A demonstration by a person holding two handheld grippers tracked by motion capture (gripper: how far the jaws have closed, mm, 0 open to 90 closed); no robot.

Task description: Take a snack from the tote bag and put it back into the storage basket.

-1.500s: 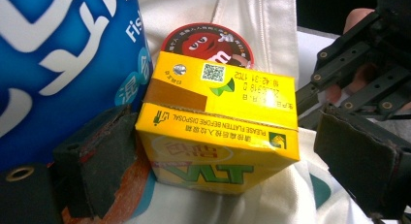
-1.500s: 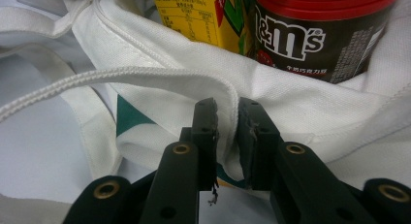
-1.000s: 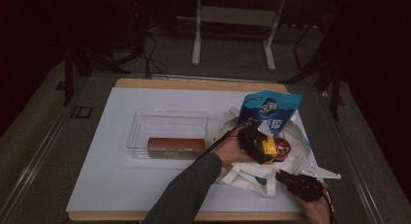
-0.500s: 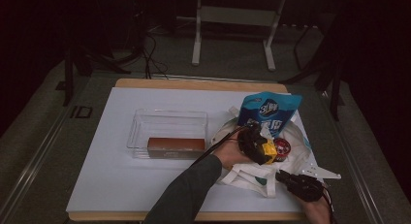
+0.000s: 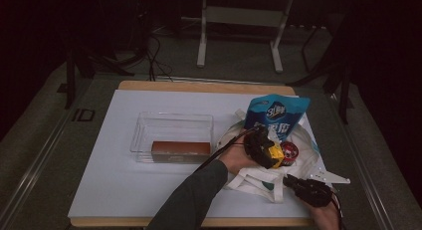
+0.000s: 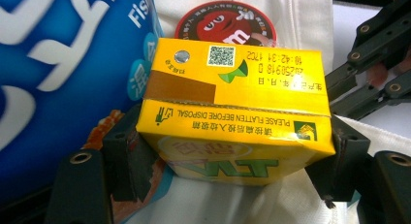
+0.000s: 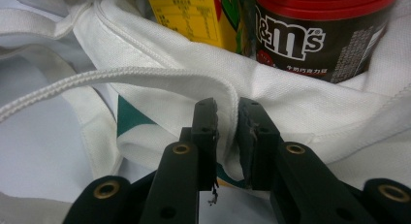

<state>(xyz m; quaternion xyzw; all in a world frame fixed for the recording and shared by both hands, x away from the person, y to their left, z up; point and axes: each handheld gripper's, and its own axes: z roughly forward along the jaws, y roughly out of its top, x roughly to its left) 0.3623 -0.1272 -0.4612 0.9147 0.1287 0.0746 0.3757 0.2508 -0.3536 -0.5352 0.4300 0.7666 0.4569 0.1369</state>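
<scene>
My left gripper (image 6: 232, 162) is shut on a yellow drink carton (image 6: 232, 112), a jaw on each side of it. It holds the carton inside the mouth of a white tote bag (image 5: 259, 177), beside a red-lidded M&M's can (image 6: 220, 23) and a blue snack pouch (image 6: 58, 64). From above, the left gripper (image 5: 267, 151) and carton (image 5: 276, 153) sit just left of the can (image 5: 289, 151), below the pouch (image 5: 275, 115). My right gripper (image 7: 227, 122) is shut on the bag's stitched rim (image 7: 194, 78) in front of the can (image 7: 310, 35). It sits near the table's front right (image 5: 294, 182).
A clear plastic tray (image 5: 171, 121) stands at mid-table with a long brown box (image 5: 180, 149) along its near side. The white mat (image 5: 124, 190) covers the wooden table. A white bag strap (image 5: 332, 178) trails to the right near the table's edge.
</scene>
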